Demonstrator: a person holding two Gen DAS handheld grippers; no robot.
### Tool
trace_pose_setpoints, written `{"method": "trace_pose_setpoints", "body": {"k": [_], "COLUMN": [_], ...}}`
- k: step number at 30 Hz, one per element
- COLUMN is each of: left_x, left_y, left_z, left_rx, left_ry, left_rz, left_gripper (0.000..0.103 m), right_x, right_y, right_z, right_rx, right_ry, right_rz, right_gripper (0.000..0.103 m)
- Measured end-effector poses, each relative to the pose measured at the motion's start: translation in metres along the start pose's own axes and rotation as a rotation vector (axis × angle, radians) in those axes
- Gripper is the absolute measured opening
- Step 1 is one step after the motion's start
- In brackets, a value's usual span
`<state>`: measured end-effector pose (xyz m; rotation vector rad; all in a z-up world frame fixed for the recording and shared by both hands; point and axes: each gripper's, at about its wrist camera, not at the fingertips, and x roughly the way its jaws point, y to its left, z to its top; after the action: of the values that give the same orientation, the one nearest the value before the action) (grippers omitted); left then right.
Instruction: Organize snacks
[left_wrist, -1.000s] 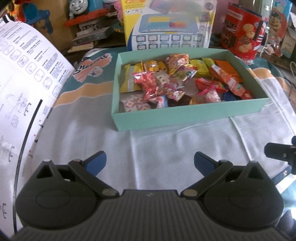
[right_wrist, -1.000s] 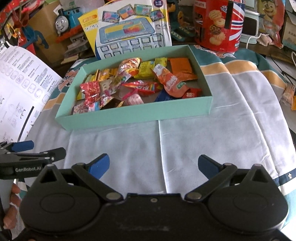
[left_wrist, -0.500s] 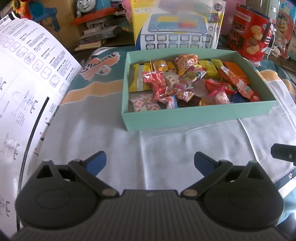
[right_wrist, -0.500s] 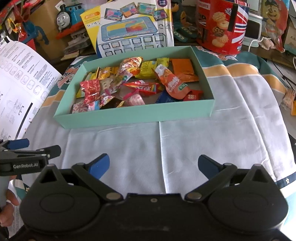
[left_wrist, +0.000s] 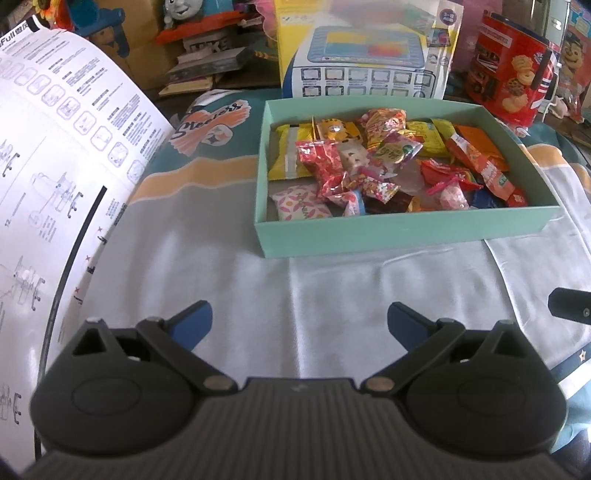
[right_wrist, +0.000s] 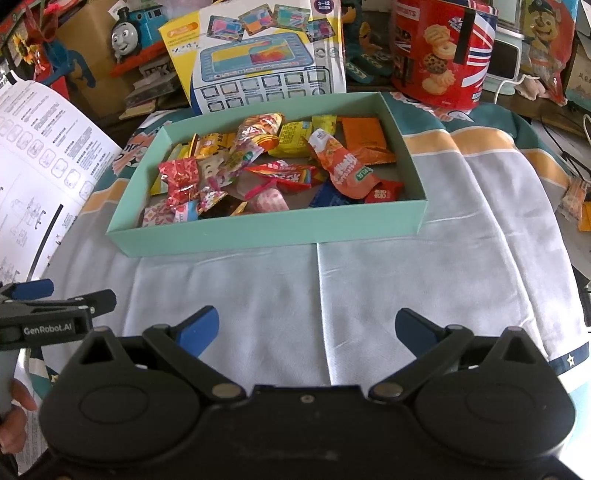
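Hovering low over the pale grey cloth (left_wrist: 332, 295), the left gripper (left_wrist: 300, 320) has its blue-tipped fingers (left_wrist: 194, 319) spread wide with nothing between them, and the right gripper (right_wrist: 307, 325) sits just the same, jaws apart and empty above the same cloth. From the right wrist view a person's hand (right_wrist: 14, 417) shows at the lower left edge, below the left tool. Further out on the cloth lies the mint-green box (right_wrist: 266, 232), a shallow open tray, with the snacks (right_wrist: 266, 166) heaped loosely inside it: a red foil candy (left_wrist: 325, 166), an orange packet (right_wrist: 343, 166), a yellow packet (left_wrist: 288, 155) and a pink-patterned sweet (left_wrist: 299, 206) near the front wall. To the left of the box a white instruction sheet (left_wrist: 55, 147) curves up off the table. Behind the box stands a toy tablet package (right_wrist: 258, 59), with a red biscuit tin (right_wrist: 439, 55) to its right and a blue toy train (right_wrist: 129, 33) to its left.
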<state>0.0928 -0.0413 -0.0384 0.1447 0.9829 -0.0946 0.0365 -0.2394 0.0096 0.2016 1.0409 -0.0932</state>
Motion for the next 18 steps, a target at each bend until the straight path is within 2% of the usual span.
{"method": "trace_pose_setpoints", "body": {"k": [18], "left_x": [-0.0006], "left_y": [0.0026], "left_z": [0.0011], "left_rx": [-0.018], "left_ry": [0.003], "left_rz": [-0.013], "left_gripper": [0.103], "right_x": [0.0022], "right_y": [-0.0005], "right_z": [0.0045], "right_rx": [-0.020], "right_ry": [-0.006], "right_rz": [-0.002], "right_gripper": [0.103]}}
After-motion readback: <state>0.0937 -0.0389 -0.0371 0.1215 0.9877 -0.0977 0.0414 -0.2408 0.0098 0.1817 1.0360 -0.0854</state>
